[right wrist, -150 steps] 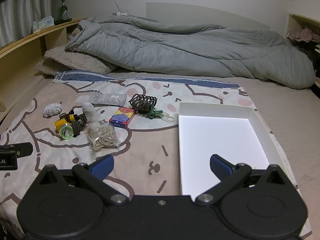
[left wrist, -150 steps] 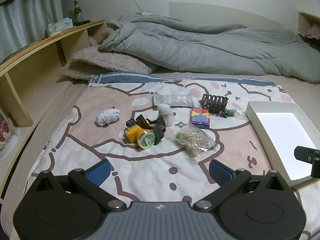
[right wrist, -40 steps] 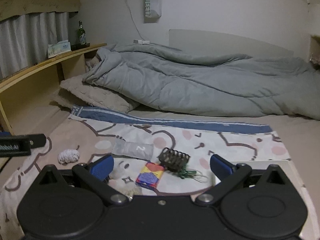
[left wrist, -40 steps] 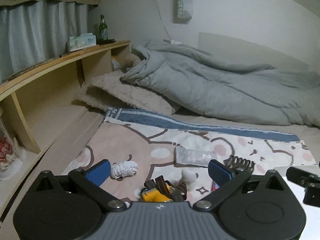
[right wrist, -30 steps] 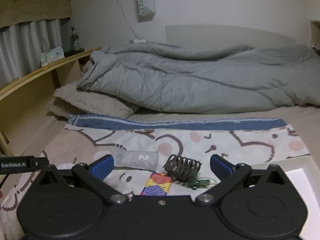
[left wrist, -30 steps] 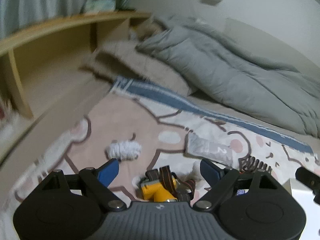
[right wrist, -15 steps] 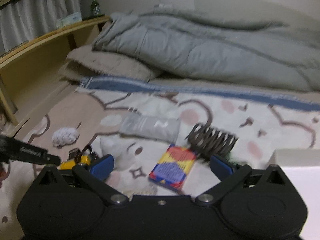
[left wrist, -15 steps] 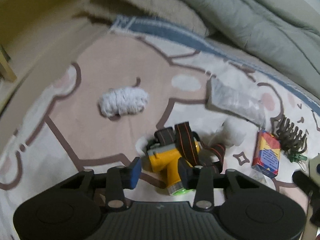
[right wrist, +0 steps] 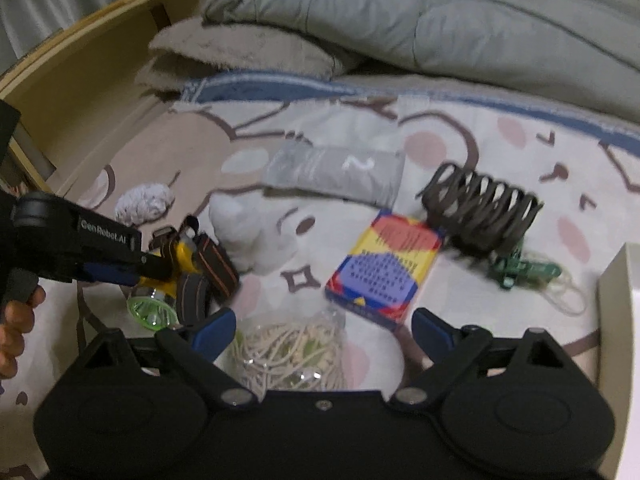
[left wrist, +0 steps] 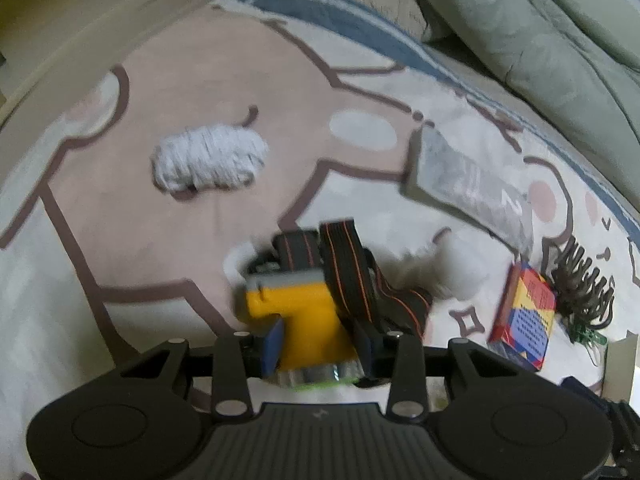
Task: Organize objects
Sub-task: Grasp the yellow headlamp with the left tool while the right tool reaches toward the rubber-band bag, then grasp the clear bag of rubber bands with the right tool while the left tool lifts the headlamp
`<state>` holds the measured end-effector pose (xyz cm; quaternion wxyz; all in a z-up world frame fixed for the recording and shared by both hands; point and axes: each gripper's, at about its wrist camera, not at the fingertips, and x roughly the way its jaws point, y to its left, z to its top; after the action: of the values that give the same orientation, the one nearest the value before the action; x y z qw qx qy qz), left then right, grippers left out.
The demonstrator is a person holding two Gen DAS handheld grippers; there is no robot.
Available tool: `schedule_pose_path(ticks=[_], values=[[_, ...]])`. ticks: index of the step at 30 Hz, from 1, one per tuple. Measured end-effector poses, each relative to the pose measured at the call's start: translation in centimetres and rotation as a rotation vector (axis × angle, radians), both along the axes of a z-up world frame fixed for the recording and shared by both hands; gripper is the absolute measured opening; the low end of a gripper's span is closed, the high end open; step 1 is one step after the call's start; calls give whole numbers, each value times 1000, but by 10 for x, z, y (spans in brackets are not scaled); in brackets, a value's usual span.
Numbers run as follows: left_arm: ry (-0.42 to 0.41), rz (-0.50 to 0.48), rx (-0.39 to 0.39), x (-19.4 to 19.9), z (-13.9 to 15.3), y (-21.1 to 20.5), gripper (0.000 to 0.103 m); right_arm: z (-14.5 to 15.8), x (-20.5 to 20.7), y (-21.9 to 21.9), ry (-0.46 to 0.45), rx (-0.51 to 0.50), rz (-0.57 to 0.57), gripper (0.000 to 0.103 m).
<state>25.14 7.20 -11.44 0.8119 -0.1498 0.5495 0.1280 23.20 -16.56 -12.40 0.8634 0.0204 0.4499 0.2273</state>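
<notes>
2 blue pads of the left gripper (left wrist: 318, 344) pinch the yellow body of the headlamp (left wrist: 304, 312), closed on it from both sides; its black straps trail up and right over the blanket (left wrist: 168, 264). Its green lens faces the camera in the right wrist view, where the lamp (right wrist: 176, 276) lies near the blanket's left part. Left of it the blanket is bare out to the wooden bed frame (right wrist: 80, 52). Just right of the lamp sits a white plush (right wrist: 248, 232), with a yarn ball (left wrist: 208, 160) up-left, apart from both. The right gripper (right wrist: 324, 328) hangs wide open, holding nothing, its fingers straddling a clear bag (right wrist: 288, 352) of rubber bands. Beyond lie a card box (right wrist: 384, 268), a grey pouch (right wrist: 340, 172), a dark hair claw (right wrist: 484, 208) and a green clip (right wrist: 520, 270) touching the claw. At the right edge stands the wall of a white tray (right wrist: 612, 292); its inside is mostly out of frame. A grey duvet (right wrist: 440, 12) closes the far side.
</notes>
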Motion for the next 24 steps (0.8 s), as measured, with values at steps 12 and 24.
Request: schedule_pose_path(ticks=[12,24], values=[[52,73,-23,5,-34,5,46,-26,0,19,135,-17,94,99],[34,39,-37,-7,-24,11,44,-27,-18,32,33,-132,146,64]])
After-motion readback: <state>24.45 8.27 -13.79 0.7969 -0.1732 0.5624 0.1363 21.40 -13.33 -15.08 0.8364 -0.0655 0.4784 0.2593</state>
